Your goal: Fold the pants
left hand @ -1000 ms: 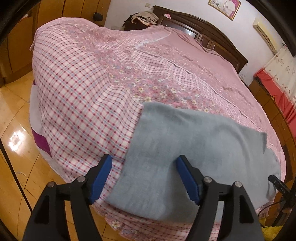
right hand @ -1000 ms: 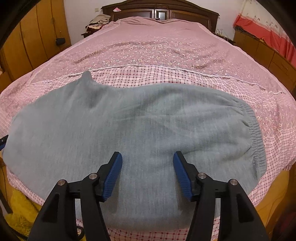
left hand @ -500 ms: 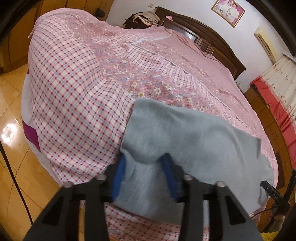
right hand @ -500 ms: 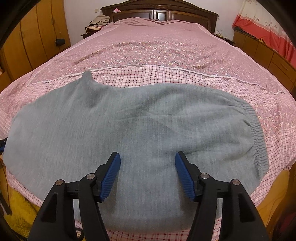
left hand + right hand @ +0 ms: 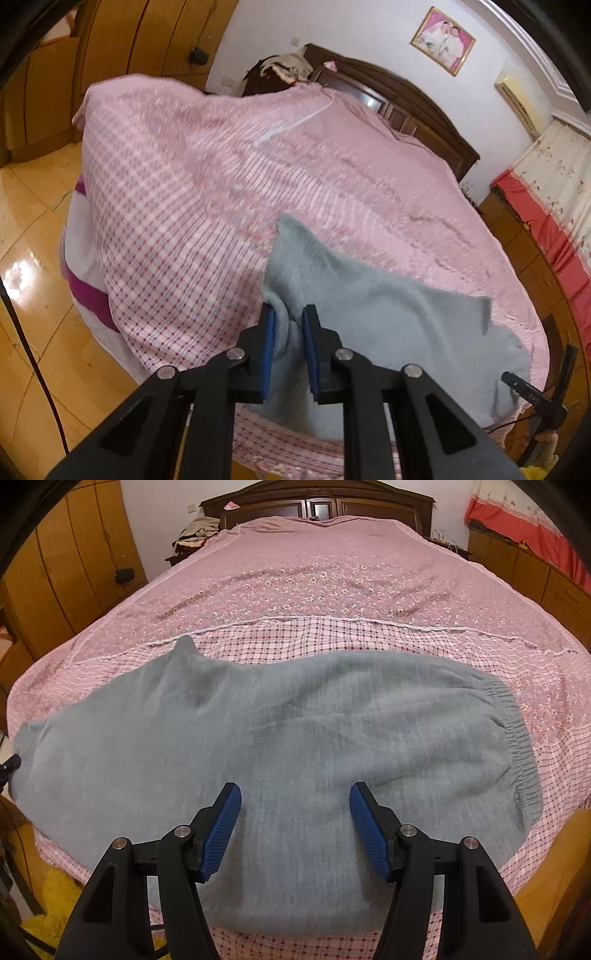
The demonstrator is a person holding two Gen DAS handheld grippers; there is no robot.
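Grey pants (image 5: 295, 738) lie folded lengthwise across the foot of a pink bed, elastic waistband (image 5: 517, 738) at the right, leg ends at the left. My left gripper (image 5: 288, 325) is shut on the leg-end cloth (image 5: 369, 306) and lifts it off the bed. My right gripper (image 5: 295, 805) is open and empty, hovering over the middle of the pants near their front edge. The left gripper's tip (image 5: 11, 764) shows at the far left edge of the right wrist view.
The bed (image 5: 332, 572) has a pink floral and plaid cover, with a dark wooden headboard (image 5: 314, 502) at the back. Wooden wardrobes (image 5: 74, 554) stand at the left, low cabinets (image 5: 535, 572) at the right. A glossy wooden floor (image 5: 33, 240) lies left of the bed.
My left gripper moved onto the leg end, shut on it and lifted it up from the bed. My right gripper has stayed open over the pants.
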